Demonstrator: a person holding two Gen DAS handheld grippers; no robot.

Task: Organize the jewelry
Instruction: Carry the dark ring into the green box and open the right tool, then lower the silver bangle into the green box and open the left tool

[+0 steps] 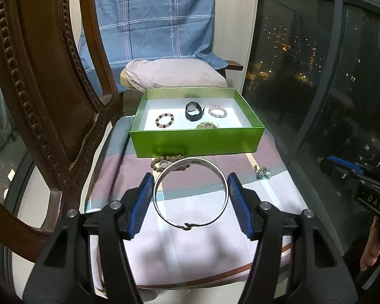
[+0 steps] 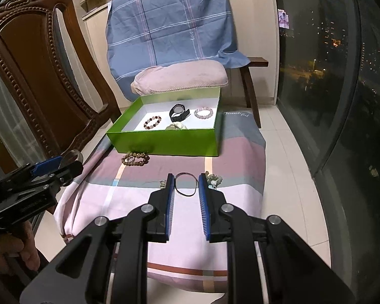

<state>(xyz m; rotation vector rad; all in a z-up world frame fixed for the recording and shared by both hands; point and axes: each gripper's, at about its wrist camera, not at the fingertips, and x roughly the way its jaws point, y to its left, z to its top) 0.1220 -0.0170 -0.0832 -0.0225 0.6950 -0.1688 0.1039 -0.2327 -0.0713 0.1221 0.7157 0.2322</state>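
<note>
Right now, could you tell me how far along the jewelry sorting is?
Done: the green box already holds a black watch, two beaded bracelets and a pale bracelet by its front wall. In hand: the left gripper grips a silver bangle. Left: brown wooden beads, a thin black band between the right gripper's open jaws, and a greenish piece.

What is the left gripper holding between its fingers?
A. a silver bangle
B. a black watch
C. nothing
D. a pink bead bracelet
A: the silver bangle sits between the left gripper's blue pads, while the watch and pink bracelet lie in the green box.
</note>
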